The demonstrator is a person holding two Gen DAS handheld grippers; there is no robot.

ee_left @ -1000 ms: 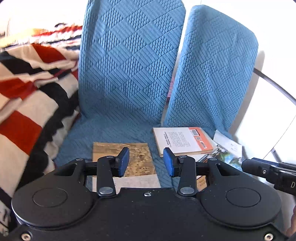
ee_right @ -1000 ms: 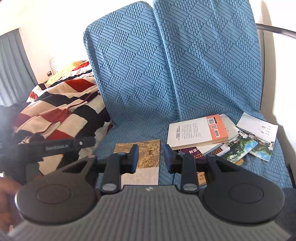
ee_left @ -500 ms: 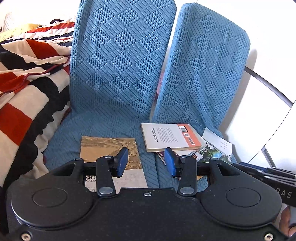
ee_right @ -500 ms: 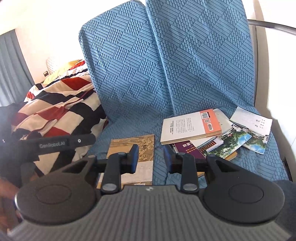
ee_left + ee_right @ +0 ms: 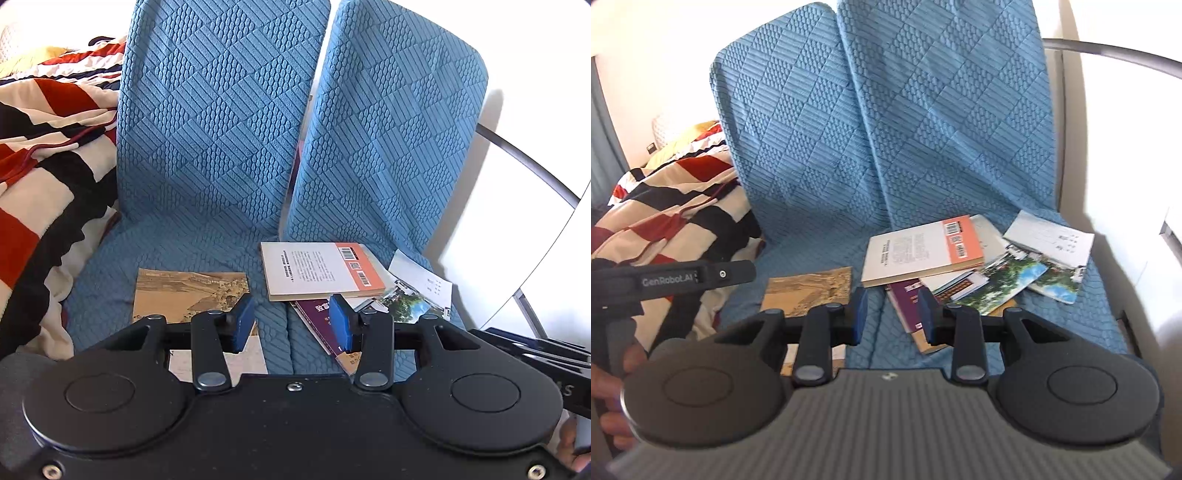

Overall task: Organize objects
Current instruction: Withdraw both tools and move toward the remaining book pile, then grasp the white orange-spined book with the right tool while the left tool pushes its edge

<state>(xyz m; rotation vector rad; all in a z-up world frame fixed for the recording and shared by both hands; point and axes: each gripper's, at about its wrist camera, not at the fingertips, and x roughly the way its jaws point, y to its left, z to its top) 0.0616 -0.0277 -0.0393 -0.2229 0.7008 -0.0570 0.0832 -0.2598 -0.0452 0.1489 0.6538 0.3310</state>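
Books (image 5: pixel 325 271) are lying in a loose pile at two o'clock on the blue seat (image 5: pixel 177 243). Both grippers (image 5: pixel 291 325) (image 5: pixel 891 315) are coming closer than before, jaws apart and holding nothing, so sorting is only beginning.

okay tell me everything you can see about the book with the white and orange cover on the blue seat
The white and orange book is a paperback lying flat and closed on the blue seat cover, apparently back cover up: mostly white with small printed text, an orange band along one edge carrying barcodes. Its cream page edges show along the near side. It lies on top of a loose pile, overlapping a purple book and a landscape-photo booklet. Nothing grips it; both grippers are short of it.
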